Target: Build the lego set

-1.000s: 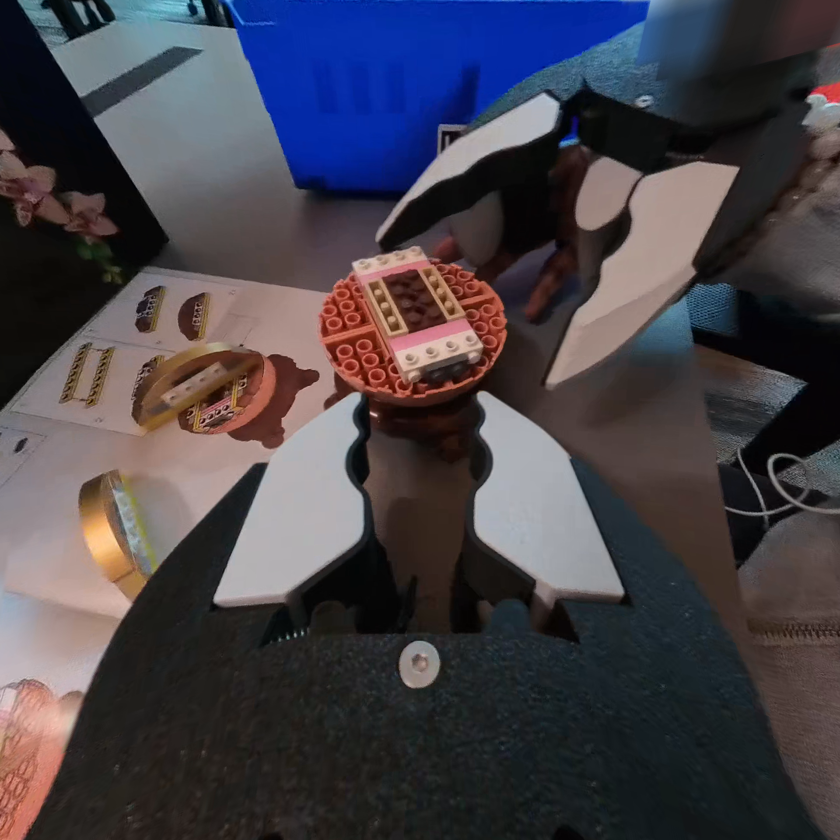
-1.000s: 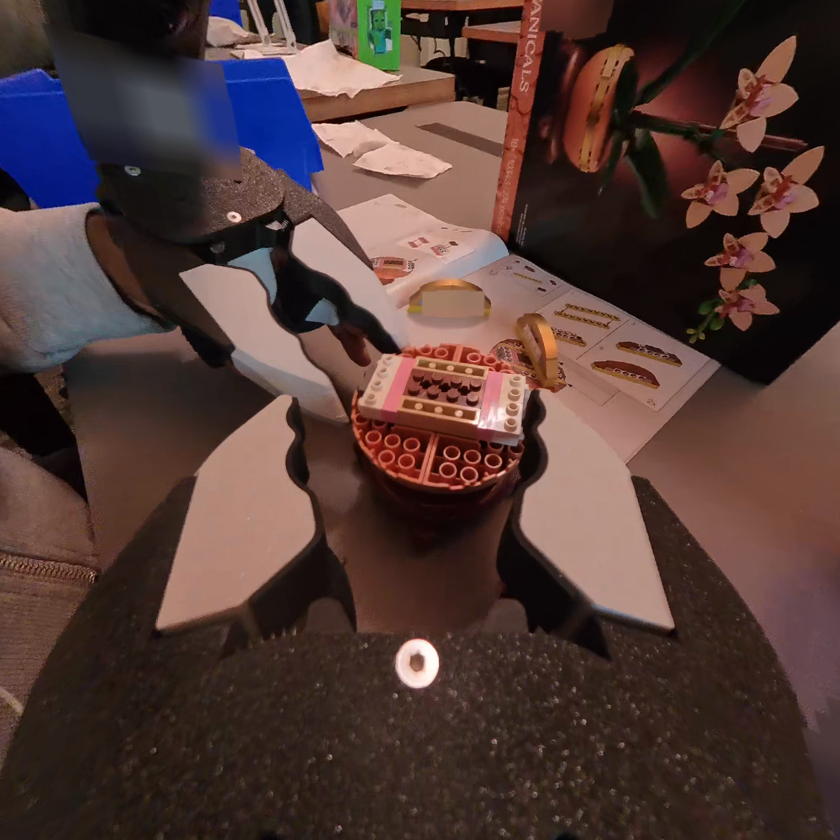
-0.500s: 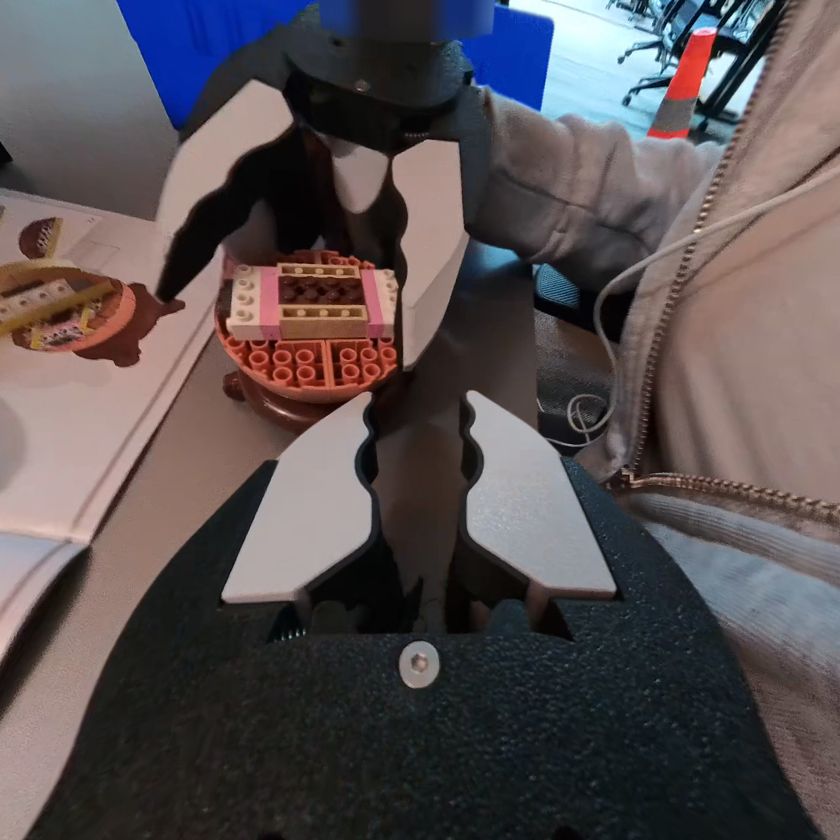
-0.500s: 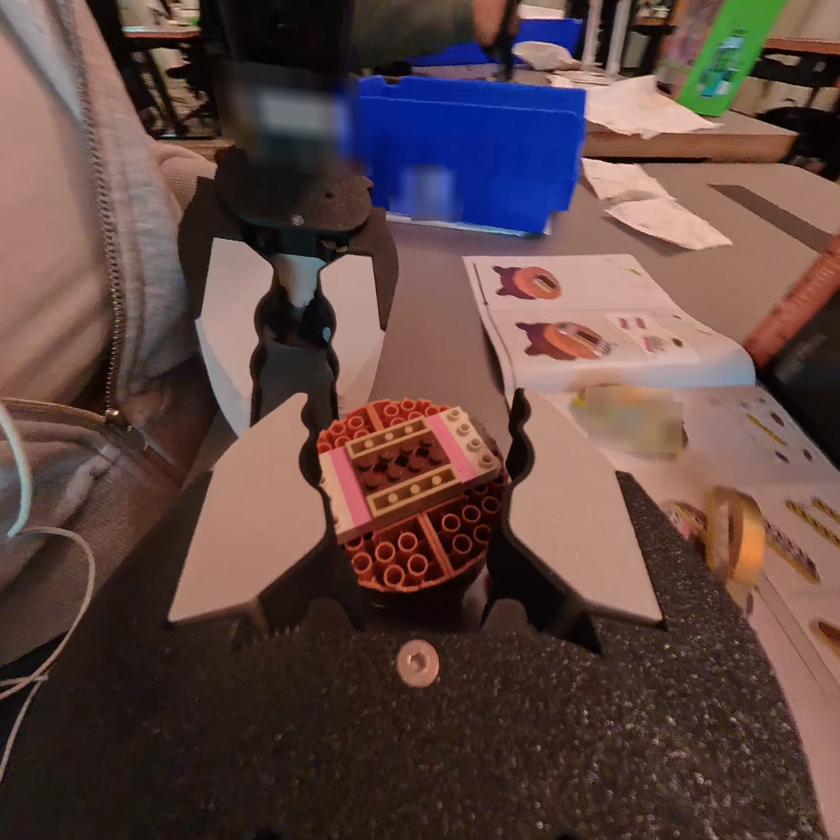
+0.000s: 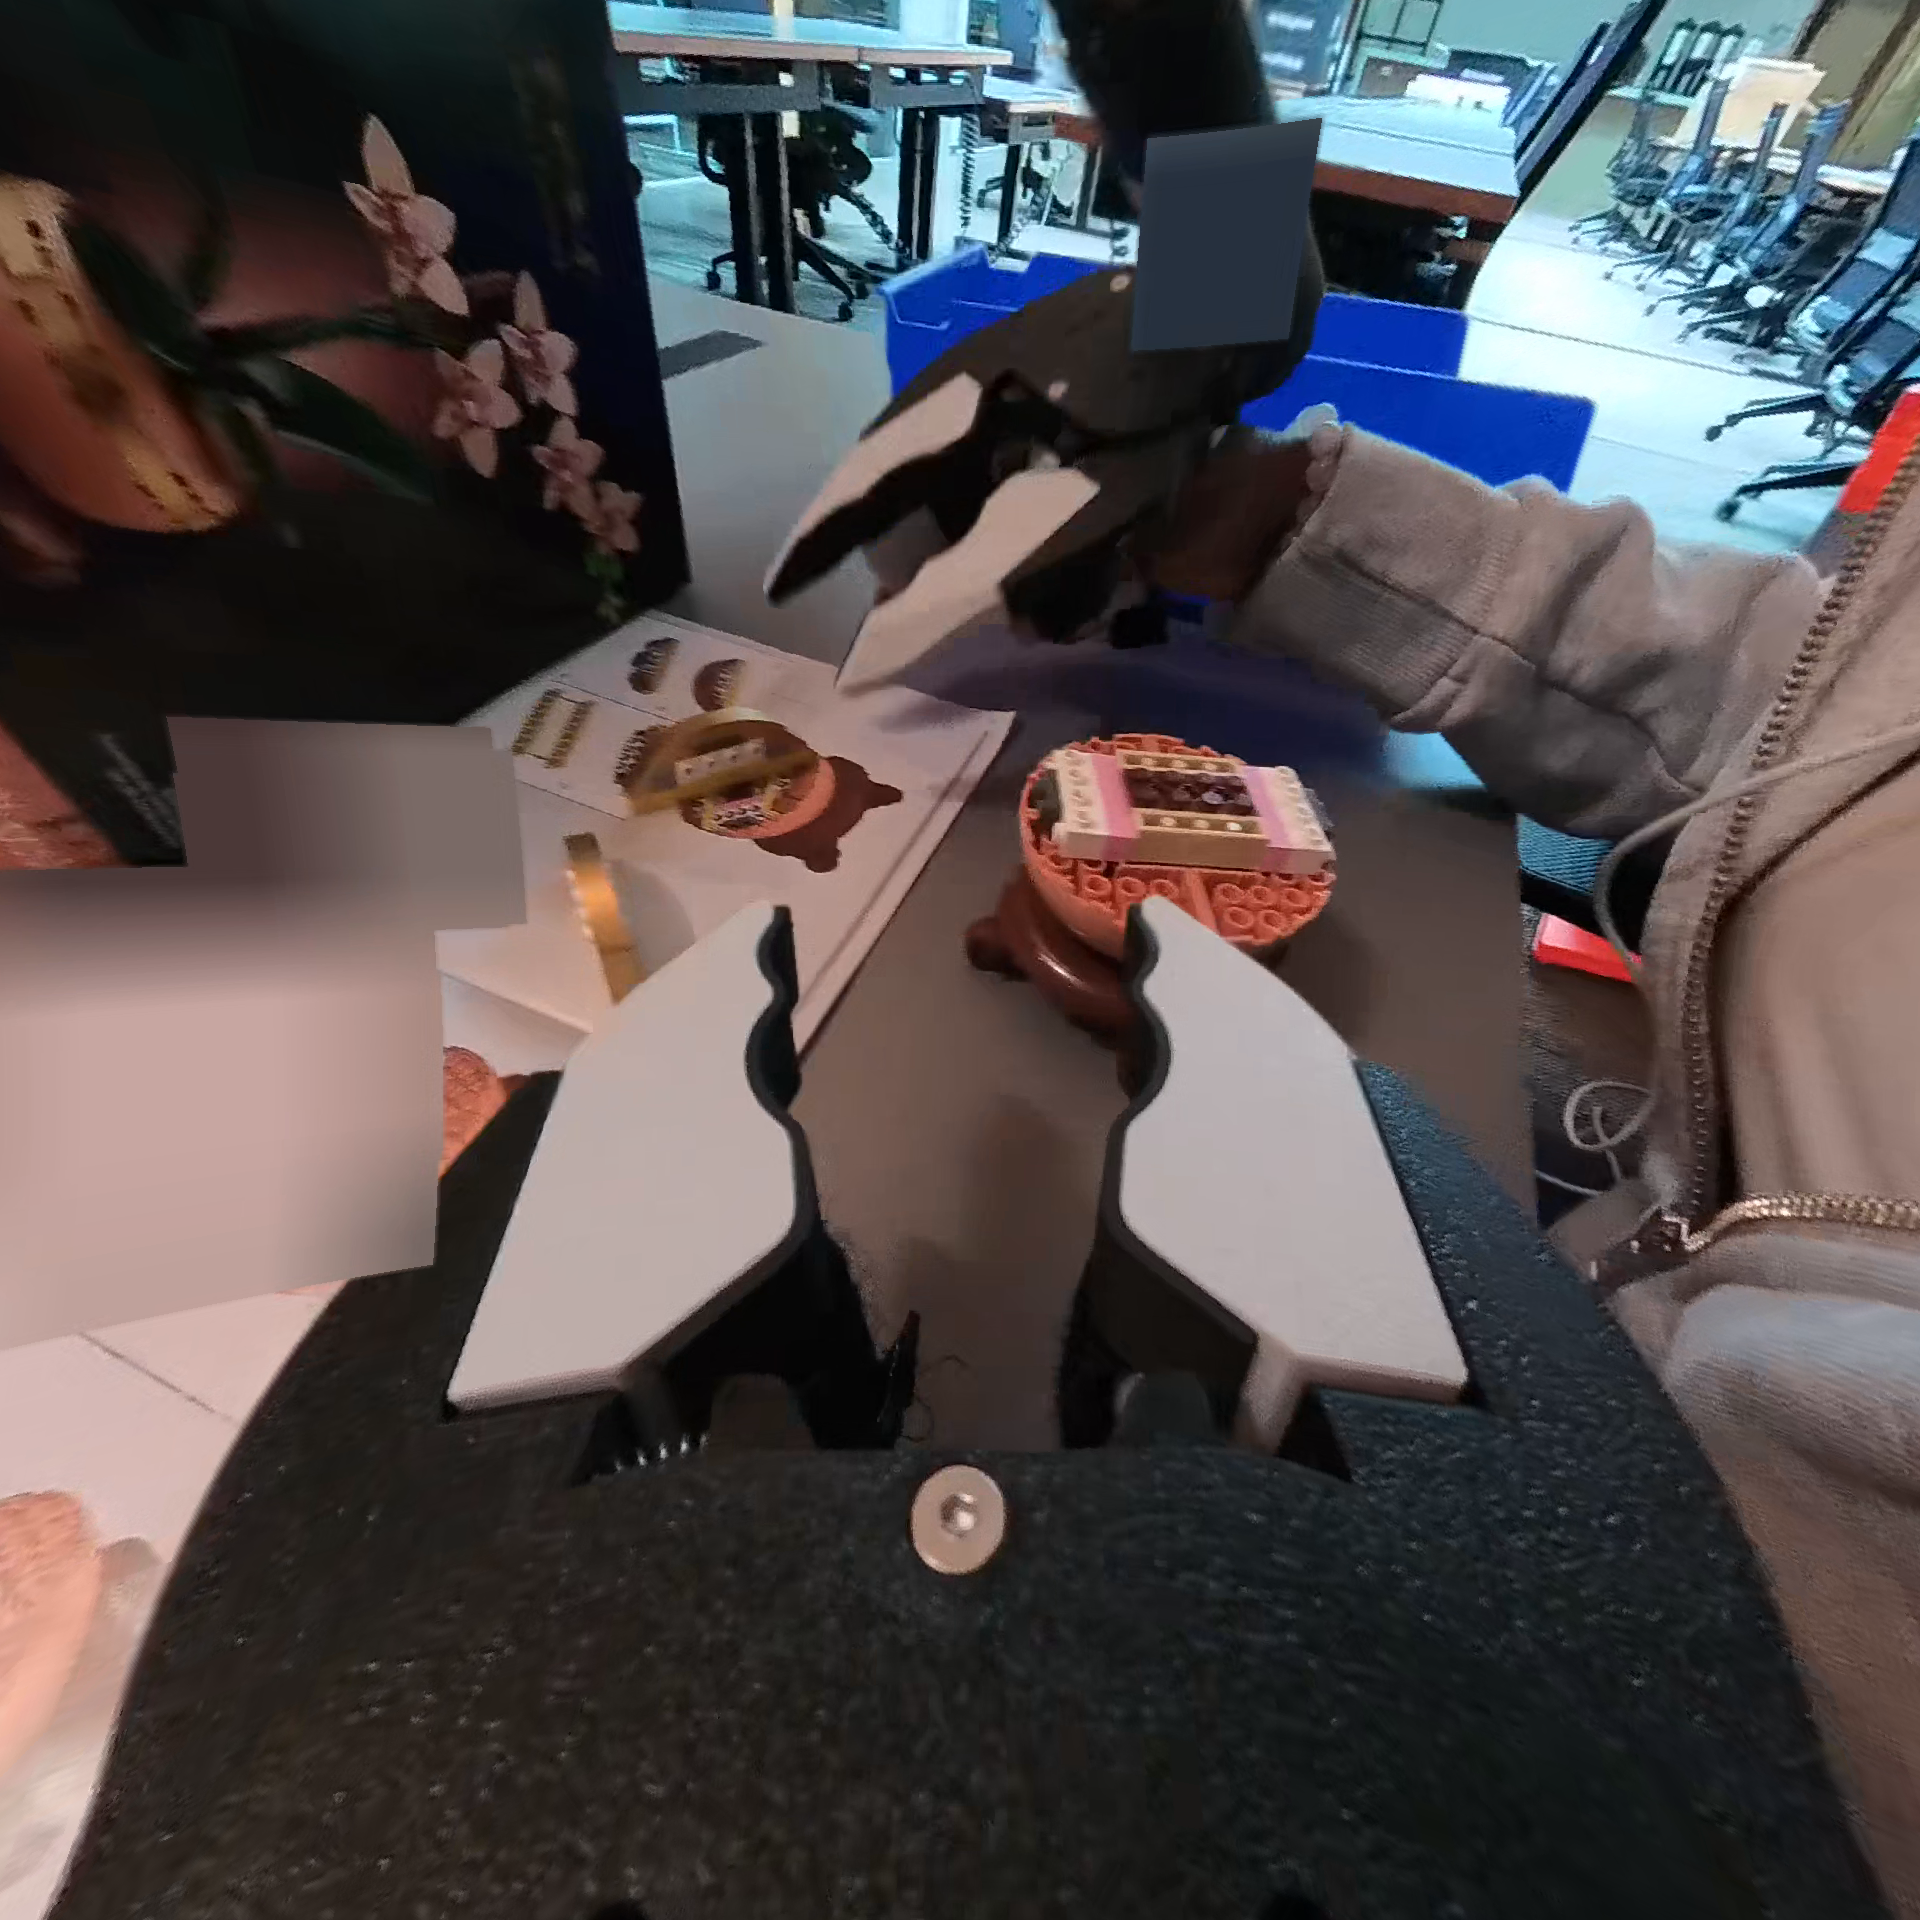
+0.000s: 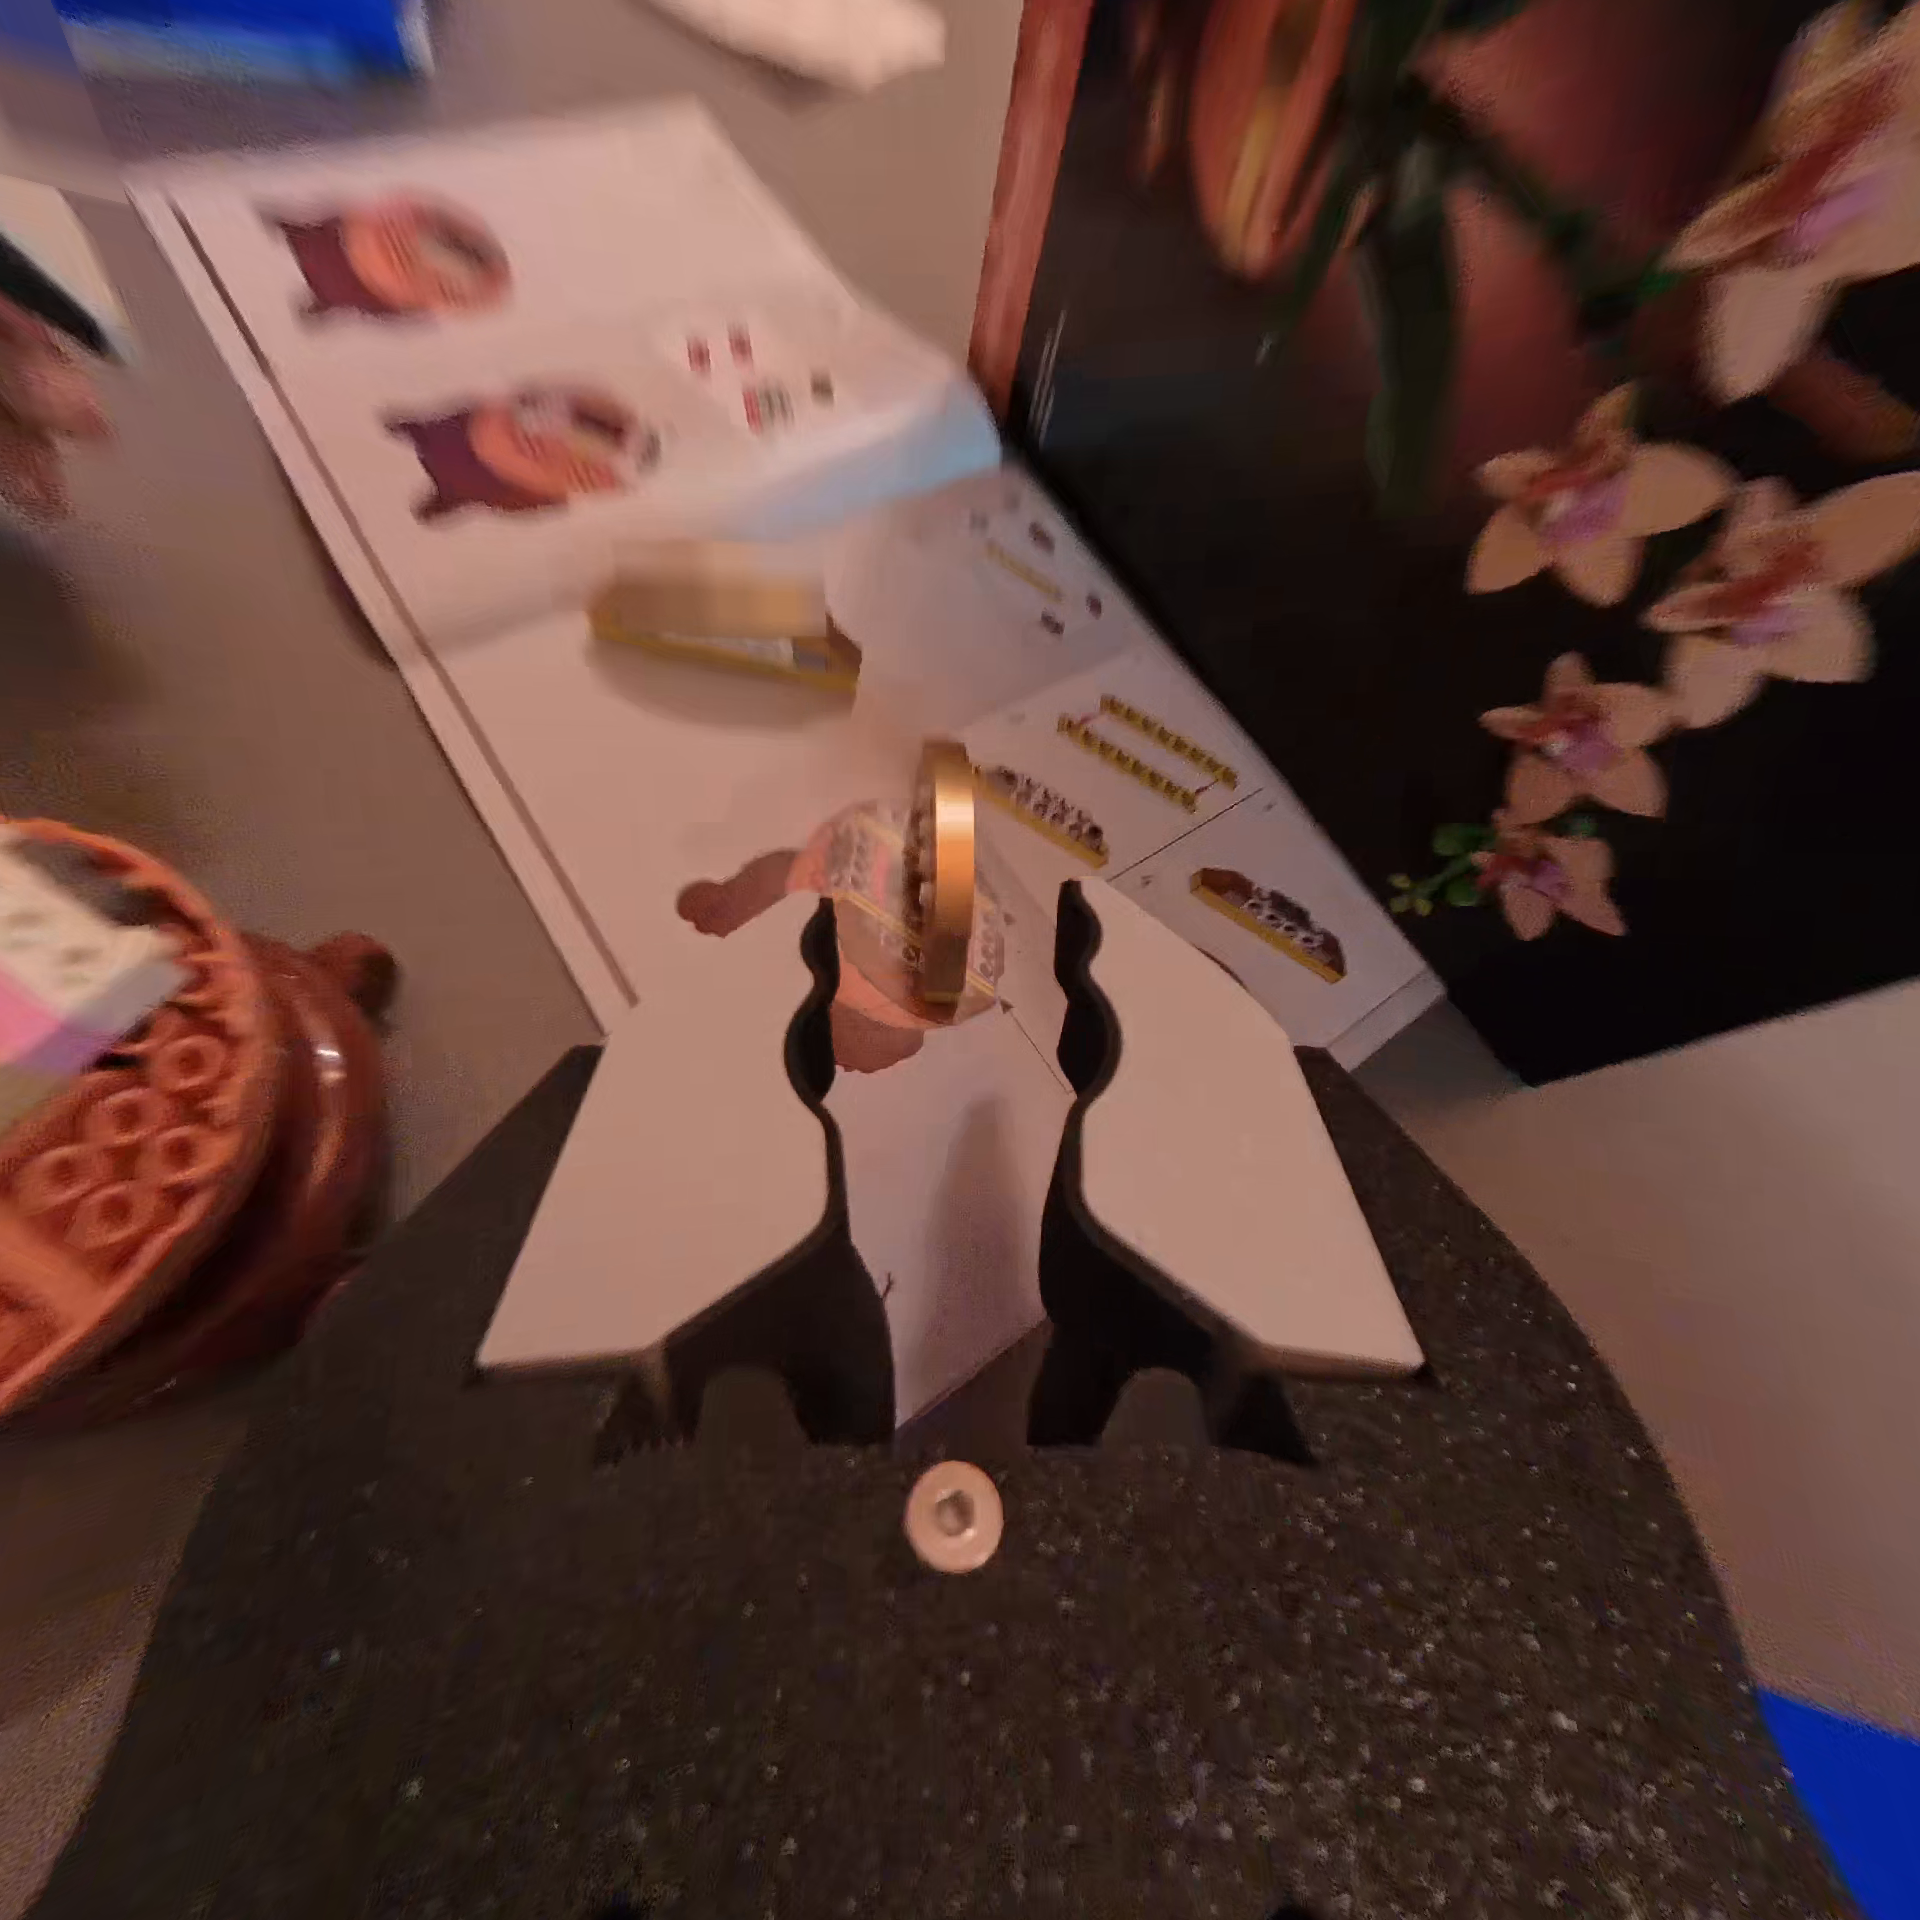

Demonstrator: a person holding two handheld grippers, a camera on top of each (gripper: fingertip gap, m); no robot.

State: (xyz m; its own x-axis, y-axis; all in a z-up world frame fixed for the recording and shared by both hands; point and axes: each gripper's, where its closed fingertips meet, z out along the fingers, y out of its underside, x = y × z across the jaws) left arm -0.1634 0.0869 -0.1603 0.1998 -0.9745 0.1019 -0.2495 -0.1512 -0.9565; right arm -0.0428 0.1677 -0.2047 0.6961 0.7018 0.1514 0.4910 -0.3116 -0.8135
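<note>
Grey table (image 5: 1392,894) bears round pot base (image 5: 1174,842) (studs up).

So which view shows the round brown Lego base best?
The left wrist view: the round brown Lego base sits whole and fairly sharp ahead of the gripper. The right wrist view catches only a blurred part at its left edge.

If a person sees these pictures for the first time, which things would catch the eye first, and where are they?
First comes the round terracotta lego pot on the grey table, topped with white, pink and tan bricks, just ahead of the open left claw. Next, the right claw, open, points at a gold curved piece standing on edge on the open instruction booklet. Behind the booklet stands the dark set box with pale orchid flowers.
</note>
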